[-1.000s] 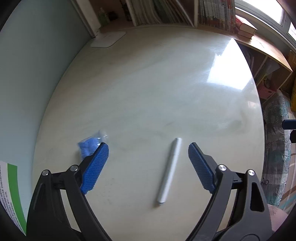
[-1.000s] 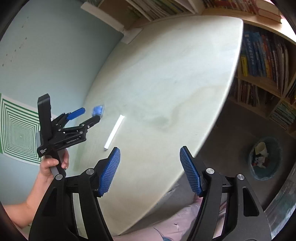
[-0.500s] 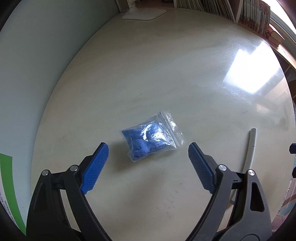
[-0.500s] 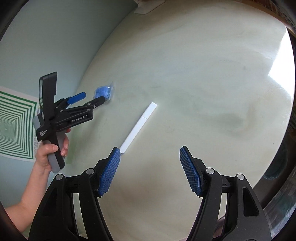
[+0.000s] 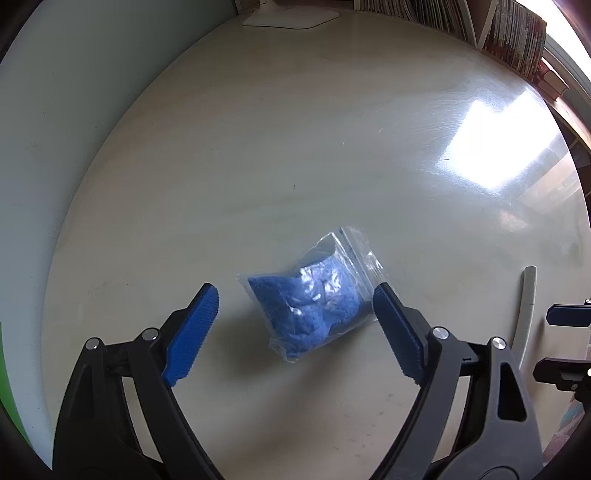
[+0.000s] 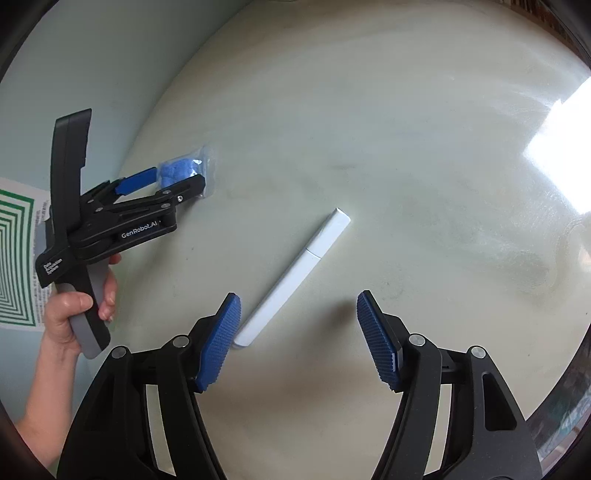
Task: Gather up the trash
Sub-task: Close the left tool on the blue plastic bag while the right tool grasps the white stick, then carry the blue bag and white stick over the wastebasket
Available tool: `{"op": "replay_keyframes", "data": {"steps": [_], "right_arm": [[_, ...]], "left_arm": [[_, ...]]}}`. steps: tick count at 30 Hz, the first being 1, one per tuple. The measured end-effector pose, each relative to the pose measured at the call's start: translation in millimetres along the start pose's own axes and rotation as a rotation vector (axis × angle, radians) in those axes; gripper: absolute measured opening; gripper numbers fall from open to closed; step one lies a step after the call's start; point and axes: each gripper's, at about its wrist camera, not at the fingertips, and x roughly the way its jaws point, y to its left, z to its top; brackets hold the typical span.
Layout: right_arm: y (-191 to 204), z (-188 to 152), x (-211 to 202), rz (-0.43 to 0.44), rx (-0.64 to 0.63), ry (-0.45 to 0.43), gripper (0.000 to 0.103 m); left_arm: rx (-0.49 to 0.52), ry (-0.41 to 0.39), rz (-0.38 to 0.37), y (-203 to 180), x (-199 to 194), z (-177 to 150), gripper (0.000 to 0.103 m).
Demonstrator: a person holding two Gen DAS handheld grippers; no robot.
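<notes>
A pale, glossy round desk (image 5: pixel 295 147) stands beside a light blue-green wall, with a patch of window glare on its far right side and rows of books (image 5: pixel 517 37) on shelves beyond its far edge. A flat white slab (image 5: pixel 291 16) lies at the far rim of the desk.

The left tongs (image 5: pixel 295 325) point steeply down over a small clear plastic bag (image 5: pixel 314 295) stuffed with crumpled blue material. The bag lies on the desk between the blue ribbed pads, close against the right-hand pad and apart from the left-hand one. The jaws stand spread and have just been closing a little, with the bag between them but not yet pinched. From the other side, a bare hand (image 6: pixel 74 310) grips the grey handle of these tongs.

To the right of the bag, well apart from it, a white pen (image 6: pixel 295 273) lies slantwise on the desk. The right tongs (image 6: pixel 299 339) hover above its near end, jaws spread and just lately narrowing slightly; the pen's near tip sits just beside the left-hand pad and nothing is gripped.

A sheet with nested green squares (image 6: pixel 14 251) hangs on the wall at the left
</notes>
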Motion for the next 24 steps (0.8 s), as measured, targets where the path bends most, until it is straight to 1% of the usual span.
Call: {"op": "replay_keyframes", "data": {"steps": [1,2,3,4,5,6,8,9,11,13,16,19,24], "right_arm": [[2.3,1.0,0.3,-0.014,-0.004,-0.010,0.066],[5.0,2.2,1.0,-0.030,-0.010,-0.017,0.064],[9.8,3.6,2.3,-0.058,-0.022,-0.023,0.060],[13.6,4.9,3.5,-0.082,-0.038,-0.026,0.056],[17.1,5.9,5.4,-0.103,-0.057,-0.027,0.049],[22.0,6.7,7.0,-0.128,-0.084,-0.027,0.045],[32.2,7.2,10.8,-0.176,-0.138,-0.025,0.042],[37.4,6.5,12.6,-0.197,-0.172,-0.024,0.034],[51.6,5.4,19.7,-0.208,-0.228,-0.013,0.021],[57.3,3.0,21.5,-0.220,-0.269,-0.010,0.019],[52.8,0.9,18.1,-0.197,-0.275,0.005,0.014],[43.1,-3.1,4.3,-0.175,-0.274,0.000,0.013],[32.2,-3.3,-21.8,-0.132,-0.276,-0.023,0.013]], "left_arm": [[-0.004,-0.004,-0.007,1.1,0.2,0.3,0.082],[-0.007,-0.012,-0.011,2.2,0.4,1.2,0.077],[-0.007,-0.019,-0.019,2.9,0.3,2.2,0.074],[-0.008,-0.023,-0.030,3.9,0.3,3.4,0.068],[-0.011,-0.028,-0.043,4.6,0.1,4.1,0.063],[-0.012,-0.032,-0.046,5.5,-0.9,3.2,0.061],[-0.016,-0.043,-0.051,7.0,-1.4,1.2,0.056],[-0.022,-0.048,-0.054,8.2,-1.2,-0.3,0.054],[-0.028,-0.056,-0.057,7.7,-7.3,-8.6,0.049],[-0.028,-0.059,-0.056,8.5,-9.2,-11.6,0.048],[-0.038,-0.060,-0.059,15.2,-13.0,-18.3,0.047],[-0.067,-0.066,-0.054,24.9,-21.2,-24.7,0.046],[-0.082,-0.090,-0.034,22.9,-38.7,-23.5,0.046]]}}
